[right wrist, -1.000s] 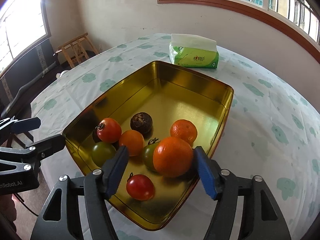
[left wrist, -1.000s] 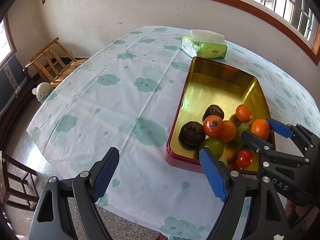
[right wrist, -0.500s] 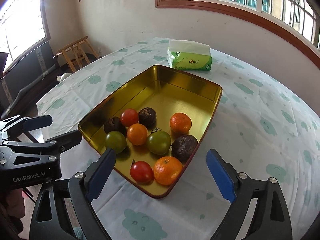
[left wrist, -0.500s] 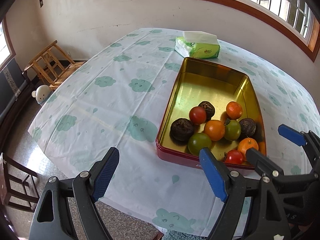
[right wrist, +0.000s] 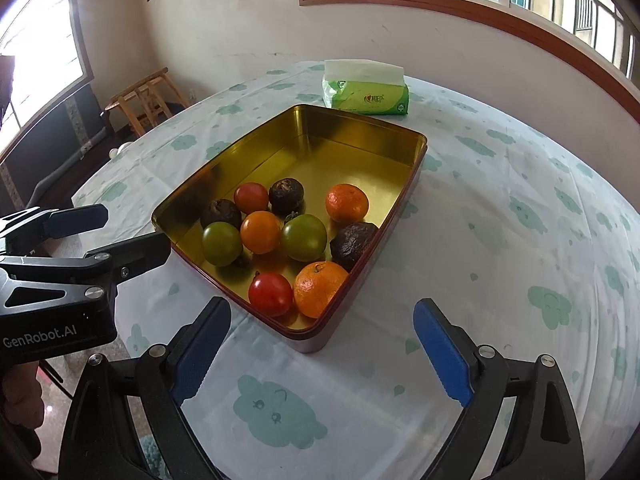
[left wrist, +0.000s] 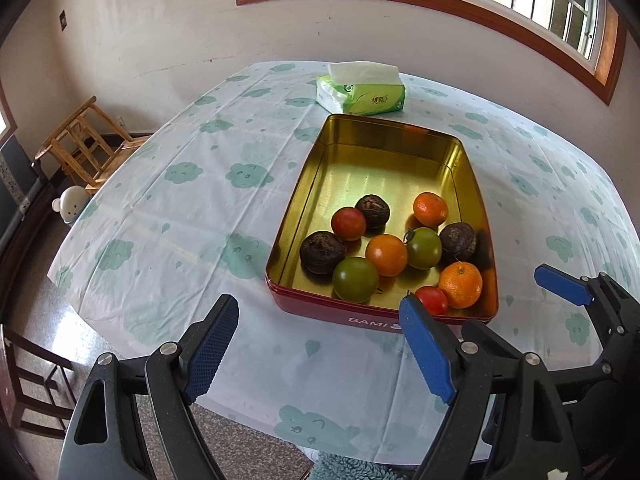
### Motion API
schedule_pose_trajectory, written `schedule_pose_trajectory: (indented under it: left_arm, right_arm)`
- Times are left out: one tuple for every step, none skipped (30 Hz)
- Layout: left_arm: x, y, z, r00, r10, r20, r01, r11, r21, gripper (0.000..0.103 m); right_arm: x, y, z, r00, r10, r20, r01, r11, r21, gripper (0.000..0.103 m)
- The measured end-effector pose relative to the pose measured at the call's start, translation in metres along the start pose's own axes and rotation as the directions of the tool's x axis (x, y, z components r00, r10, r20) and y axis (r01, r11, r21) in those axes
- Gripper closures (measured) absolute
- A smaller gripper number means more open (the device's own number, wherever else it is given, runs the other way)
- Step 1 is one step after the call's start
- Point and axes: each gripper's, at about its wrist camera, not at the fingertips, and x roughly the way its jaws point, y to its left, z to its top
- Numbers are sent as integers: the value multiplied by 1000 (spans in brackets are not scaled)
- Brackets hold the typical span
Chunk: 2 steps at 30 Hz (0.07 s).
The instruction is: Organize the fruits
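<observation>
Both my tools gape empty; the tin [right wrist: 416, 148] of fruit lies just ahead, nearer my right tool [right wrist: 320, 350] than my left tool [left wrist: 316, 346].

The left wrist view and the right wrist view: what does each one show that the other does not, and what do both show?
Only the left wrist view shows the BAMI lettering on the tin's red front and a white toy on the floor. Only the right wrist view shows the side window and the GenRobot.AI marking on the left gripper. Both show the gold tin with nine fruits, the tissue pack, the cloud tablecloth and the open right gripper.
</observation>
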Motion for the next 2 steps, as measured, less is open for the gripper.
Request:
schedule_pose_trajectory:
  left_arm:
    - [-1,-1,0,1000,-6,1,6,1000,6,23]
    - [-1,-3,0,1000,-10,2,10,1000,13,22]
  right_arm:
    - [0,0,0,1000,1,1,-1,1000,1,10]
    - [0,-1,0,1000,1,1,-1,1000,2,10]
